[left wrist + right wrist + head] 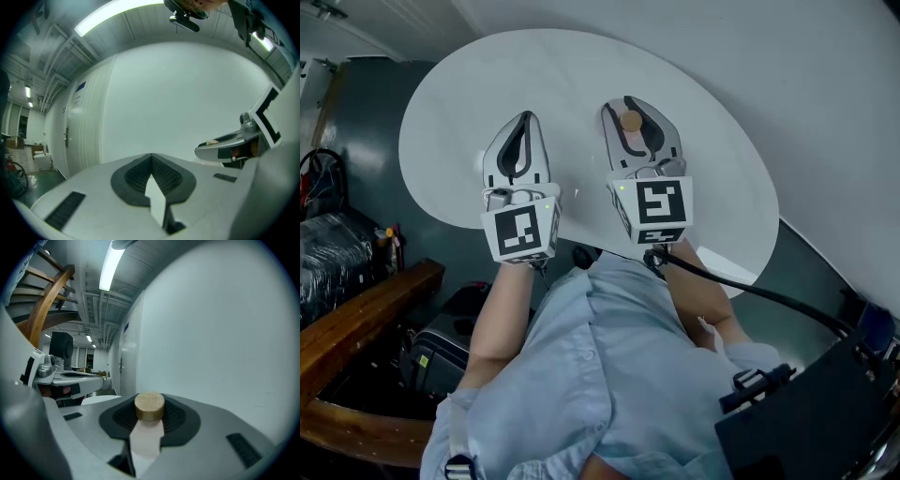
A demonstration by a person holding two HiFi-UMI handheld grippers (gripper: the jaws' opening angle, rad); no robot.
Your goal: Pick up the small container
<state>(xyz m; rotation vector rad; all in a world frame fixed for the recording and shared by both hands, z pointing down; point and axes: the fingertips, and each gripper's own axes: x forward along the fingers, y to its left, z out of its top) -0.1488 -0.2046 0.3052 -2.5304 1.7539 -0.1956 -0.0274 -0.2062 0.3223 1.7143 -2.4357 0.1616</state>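
Step in hand: the pick itself, and it looks nearly done. R side: right gripper is clamped on the small container. The pads grip its pale body just under the round wooden cap, which pokes up above the jaws. The container stands upright between them, roughly centred in the pads.

L side: left gripper has its jaws together w/ nothing between them. It sits beside the right one, apart from it, and takes no part in the grip.

Both grippers are over the white oval table. In the head view nothing else shows on the tabletop. Whether the container's base is clear of the surface can't be seen directly. The right gripper view shows only plain wall past the cap, so I judge it's off the table.

Next move, as I read it: keep the squeeze even and the container upright, w/o jerks. The hold is on a narrow smooth body, so it could slip or tilt if the jaws loosen.
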